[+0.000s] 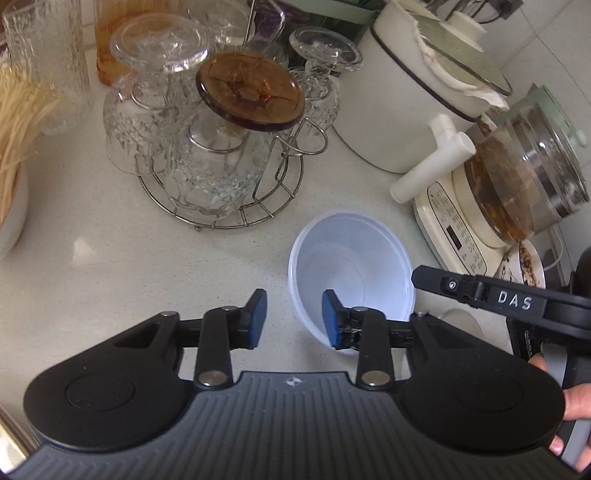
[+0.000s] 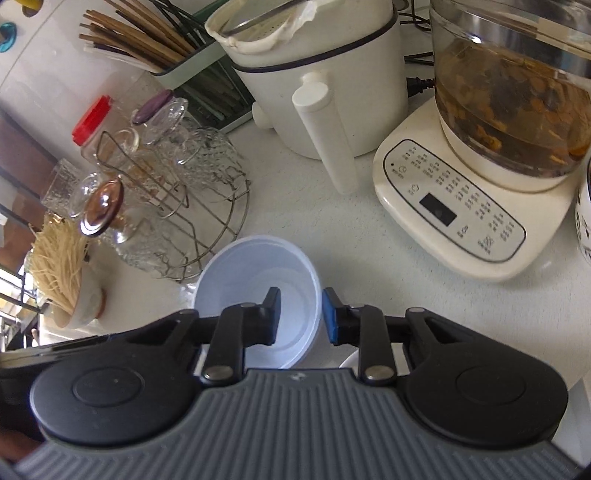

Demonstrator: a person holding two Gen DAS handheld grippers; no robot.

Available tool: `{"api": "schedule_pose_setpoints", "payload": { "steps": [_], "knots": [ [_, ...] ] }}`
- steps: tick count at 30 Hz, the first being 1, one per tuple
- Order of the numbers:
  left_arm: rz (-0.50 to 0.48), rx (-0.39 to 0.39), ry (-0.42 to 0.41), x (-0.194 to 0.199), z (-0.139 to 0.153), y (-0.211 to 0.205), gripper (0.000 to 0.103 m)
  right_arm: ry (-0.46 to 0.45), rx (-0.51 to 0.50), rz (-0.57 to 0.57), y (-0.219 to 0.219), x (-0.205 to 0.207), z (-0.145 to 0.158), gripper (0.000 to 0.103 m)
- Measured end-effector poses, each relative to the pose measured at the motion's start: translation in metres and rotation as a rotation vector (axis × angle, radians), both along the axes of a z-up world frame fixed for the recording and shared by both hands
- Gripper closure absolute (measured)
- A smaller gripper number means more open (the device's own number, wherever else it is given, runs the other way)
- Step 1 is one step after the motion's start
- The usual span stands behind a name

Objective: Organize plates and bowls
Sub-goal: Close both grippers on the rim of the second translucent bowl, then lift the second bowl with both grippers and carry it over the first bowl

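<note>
noodles: pale dry noodle bundle (image 1: 18,122) at far left edge in left wrist view; right wrist view shows it standing in a small white cup (image 2: 79,302)
glass rack: round wire rack (image 1: 229,206) of upturned clear glasses, amber glass lid (image 1: 251,92) on top, left of centre in both views
bowl: translucent white plastic bowl (image 1: 351,266) upright on the pale counter (image 1: 110,258), just in front of the rack, empty
left gripper: left gripper (image 1: 293,319) spread; bowl's near-left rim wall sits between the pads, right pad inside the bowl, left pad outside and clear of the wall, no pinch
right gripper: right gripper (image 2: 301,317) straddles bowl's right rim (image 2: 317,295), left pad inside, blue right pad (image 2: 330,317) outside; narrow gap, cannot tell if pads press
white pot: white pot (image 2: 317,81) with stick handle behind bowl
kettle: glass kettle (image 2: 509,99) of brown brew on cream button base, right
only left view: right gripper's black arm marked DAS (image 1: 513,301), person's hand (image 1: 576,395) on it, dirty plate (image 1: 528,266) at right
only right view: chopsticks (image 2: 136,33) in holder, red-capped jar (image 2: 92,118)
</note>
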State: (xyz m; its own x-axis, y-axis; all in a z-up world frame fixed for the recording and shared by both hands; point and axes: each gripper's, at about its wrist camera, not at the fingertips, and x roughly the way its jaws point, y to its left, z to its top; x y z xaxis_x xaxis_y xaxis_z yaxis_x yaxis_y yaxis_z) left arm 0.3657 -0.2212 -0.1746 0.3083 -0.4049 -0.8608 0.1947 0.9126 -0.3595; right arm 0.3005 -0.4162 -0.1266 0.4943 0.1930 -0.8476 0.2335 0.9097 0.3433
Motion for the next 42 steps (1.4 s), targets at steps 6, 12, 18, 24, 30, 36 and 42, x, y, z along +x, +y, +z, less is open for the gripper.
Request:
{"api": "schedule_pose_setpoints", "payload": {
  "steps": [6,12,18,24,30,36,42],
  "knots": [
    [0.025,0.022,0.034,0.007,-0.011,-0.008,0.079,0.032,0.006,0.03,-0.006,0.013,-0.012,0.084],
    [0.048,0.021,0.054,0.011,-0.017,-0.01,0.084,0.074,0.025,0.05,-0.012,0.024,-0.024,0.084],
    [0.051,0.02,0.058,0.016,-0.02,-0.013,0.091,0.086,0.075,0.064,-0.017,0.031,-0.032,0.091],
    [0.049,0.022,0.041,0.015,-0.02,-0.013,0.094,0.08,0.1,0.08,-0.016,0.033,-0.034,0.095],
    [0.057,0.022,0.039,0.012,-0.017,-0.009,0.094,0.06,0.096,0.094,-0.012,0.032,-0.031,0.095],
    [0.05,0.017,0.017,0.009,-0.008,-0.001,0.094,0.027,0.067,0.122,-0.004,0.029,-0.022,0.095],
    [0.056,-0.003,-0.018,0.0,0.009,0.009,0.094,0.0,0.072,0.13,-0.002,0.023,-0.011,0.095]
  ]
}}
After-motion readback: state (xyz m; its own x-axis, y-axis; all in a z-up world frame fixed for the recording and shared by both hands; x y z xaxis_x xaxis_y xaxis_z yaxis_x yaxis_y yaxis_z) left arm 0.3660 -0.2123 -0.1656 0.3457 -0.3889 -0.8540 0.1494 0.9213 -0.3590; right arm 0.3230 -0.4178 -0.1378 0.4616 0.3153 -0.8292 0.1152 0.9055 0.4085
